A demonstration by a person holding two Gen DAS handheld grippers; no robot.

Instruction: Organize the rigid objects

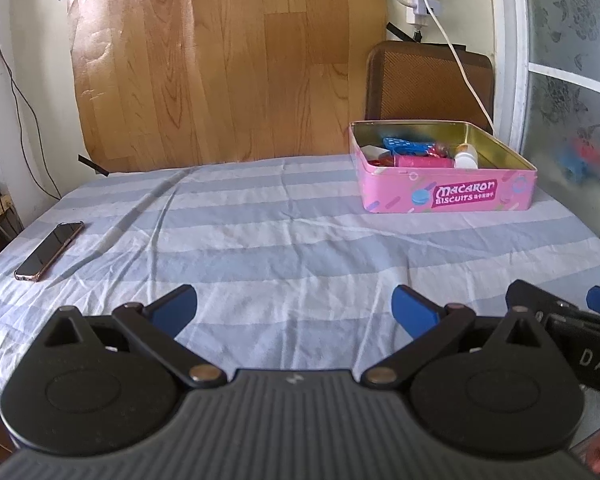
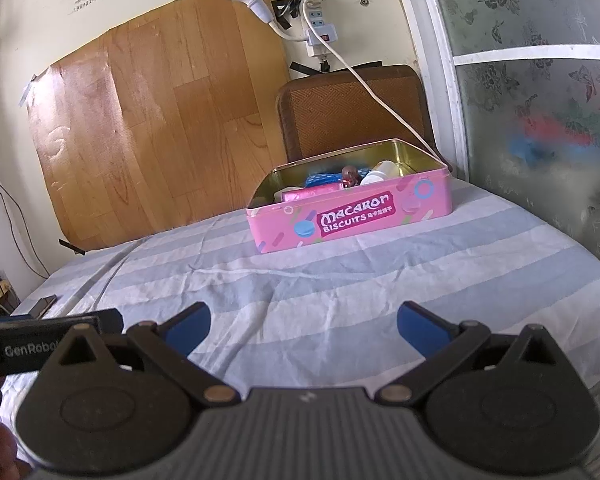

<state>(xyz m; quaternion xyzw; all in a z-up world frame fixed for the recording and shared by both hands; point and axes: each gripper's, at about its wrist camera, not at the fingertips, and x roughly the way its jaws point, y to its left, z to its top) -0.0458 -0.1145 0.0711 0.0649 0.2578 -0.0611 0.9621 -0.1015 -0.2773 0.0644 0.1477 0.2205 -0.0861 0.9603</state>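
Both the left gripper (image 1: 294, 308) and right gripper (image 2: 303, 326) spread their jaws wide, empty, over wrinkled striped cloth (image 1: 280, 240). A glossy pink rectangular tin (image 1: 446, 194) sits right of centre; a slim phone (image 1: 50, 250) lies left.

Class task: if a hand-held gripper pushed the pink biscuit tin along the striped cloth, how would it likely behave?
The pink biscuit tin looks like rigid metal, so it probably keeps its shape. Low and wide, it seems unlikely to tip. The wrinkled striped cloth may bunch ahead of it.

Table surroundings
A phone (image 1: 49, 251) lies on the striped cloth (image 1: 280, 240); a chair (image 1: 428, 80) stands behind, power strip (image 2: 318, 28) above
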